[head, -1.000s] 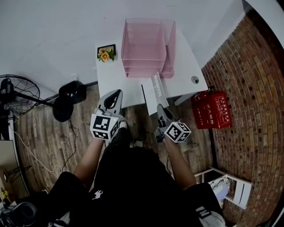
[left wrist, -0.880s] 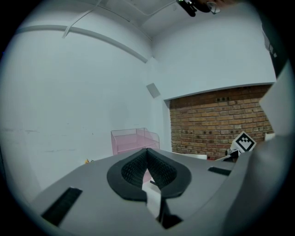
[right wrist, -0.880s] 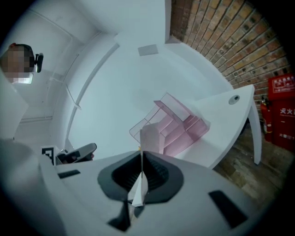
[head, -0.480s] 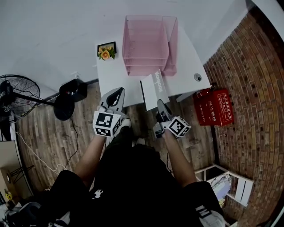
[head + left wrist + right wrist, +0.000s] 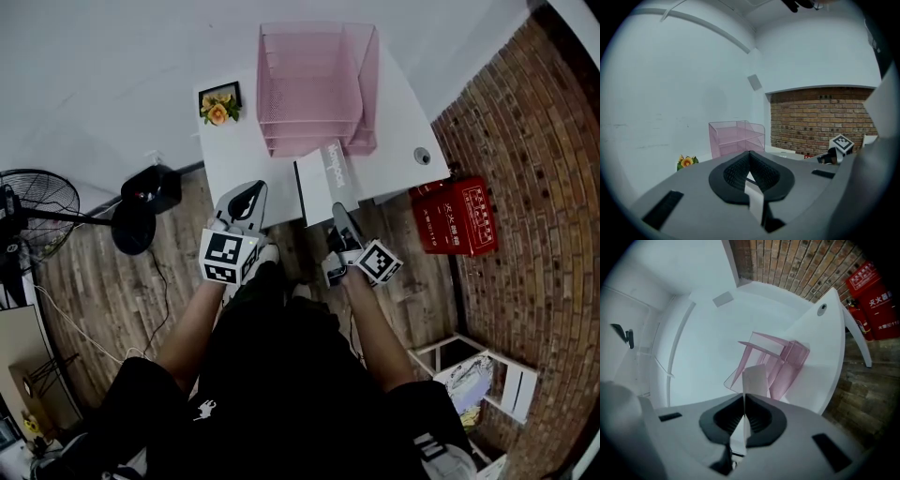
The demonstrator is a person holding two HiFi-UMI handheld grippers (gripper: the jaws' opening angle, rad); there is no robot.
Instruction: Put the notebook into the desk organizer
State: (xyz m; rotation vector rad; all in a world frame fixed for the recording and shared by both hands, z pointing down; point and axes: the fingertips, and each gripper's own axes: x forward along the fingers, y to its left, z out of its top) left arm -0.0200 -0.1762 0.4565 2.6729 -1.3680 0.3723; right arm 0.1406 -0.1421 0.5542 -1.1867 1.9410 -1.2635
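A pink wire-mesh desk organizer [image 5: 317,89] with stacked trays stands at the back of the white desk [image 5: 234,159]. My right gripper [image 5: 339,216] is shut on the near edge of a white notebook [image 5: 323,180], which reaches over the desk's front edge toward the organizer's open side. In the right gripper view the notebook [image 5: 755,378] stands edge-on out of the gripper [image 5: 744,397], with the organizer [image 5: 780,362] just beyond it. My left gripper [image 5: 246,202] hangs at the desk's front edge, left of the notebook, holding nothing. Its jaws [image 5: 750,154] meet at the tip, facing the organizer [image 5: 736,138].
A small framed flower picture [image 5: 217,105] stands left of the organizer. A round grommet [image 5: 421,157] sits near the desk's right corner. A red box [image 5: 459,217] leans by the brick wall on the right. A fan [image 5: 37,202] and a black object [image 5: 150,192] are on the floor at left.
Both grippers have come forward and lower toward the desk. The right gripper has rolled, turning the notebook, which now lies further over the desk's front edge.
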